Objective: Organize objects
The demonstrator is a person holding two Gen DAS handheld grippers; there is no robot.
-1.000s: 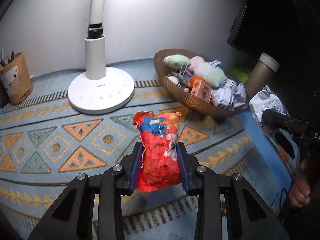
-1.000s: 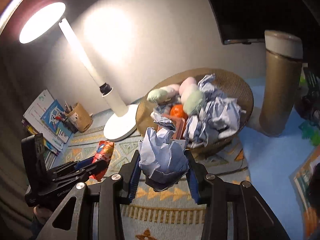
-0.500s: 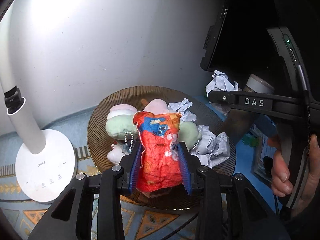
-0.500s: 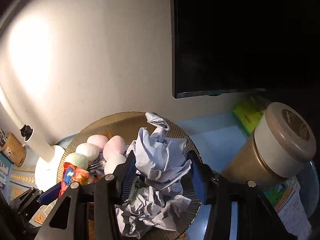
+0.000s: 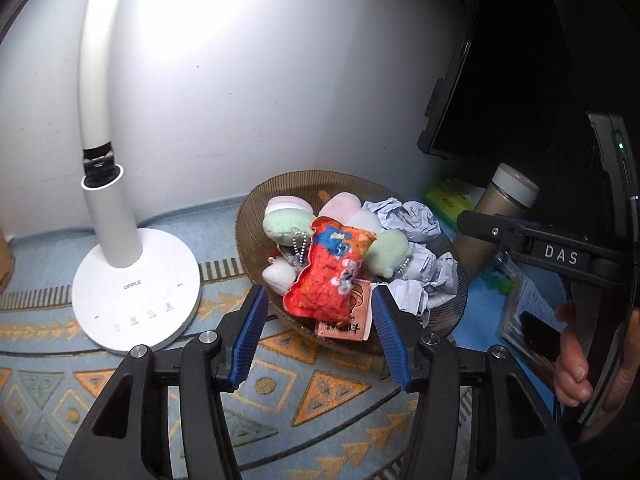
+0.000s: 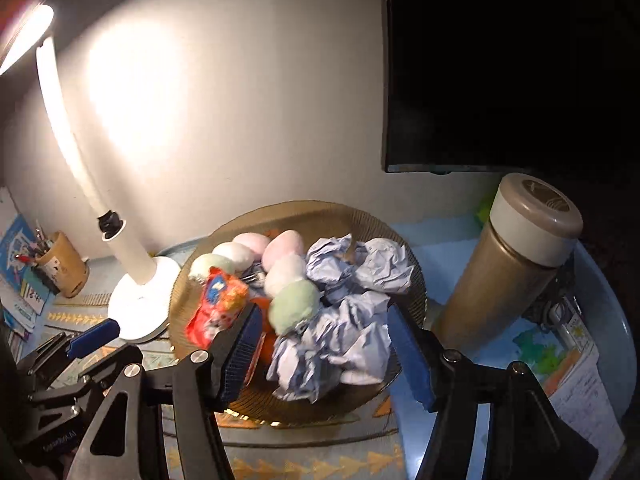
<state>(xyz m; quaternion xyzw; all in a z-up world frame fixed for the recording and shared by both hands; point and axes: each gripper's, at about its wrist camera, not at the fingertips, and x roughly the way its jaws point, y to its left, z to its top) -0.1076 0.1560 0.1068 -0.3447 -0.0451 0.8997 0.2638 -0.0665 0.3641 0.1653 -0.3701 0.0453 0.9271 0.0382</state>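
The left gripper [image 5: 316,336] hangs just in front of a round brown woven basket [image 5: 256,216], its blue-padded jaws opening and gripping nothing. Between and beyond the pads, untouched by either, a crumpled red snack packet with a blue cartoon print [image 5: 330,270] lies tilted on the pile at the basket's near edge, resting on a flat orange packet [image 5: 348,322]. Around it sit pastel plush balls on bead chains [image 5: 286,222], pink, white and pale green.

The right gripper [image 6: 326,350] hovers over the basket's right side, its jaws likewise opening. Crumpled pale blue paper balls [image 6: 344,344] lie in the basket below the gap, and neither pad presses on them.

The basket stands on a desk covered by a blue mat with orange triangle patterns [image 5: 280,396]. Left of the basket stands a white desk lamp with a round base [image 5: 136,288], switched on. Right of it stands a tall tan flask with a white collar [image 6: 504,268], and a dark monitor [image 6: 512,64] hangs behind. A tan pen pot [image 6: 64,264] sits far left. A person's hand [image 5: 576,356] holds the right gripper's handle.
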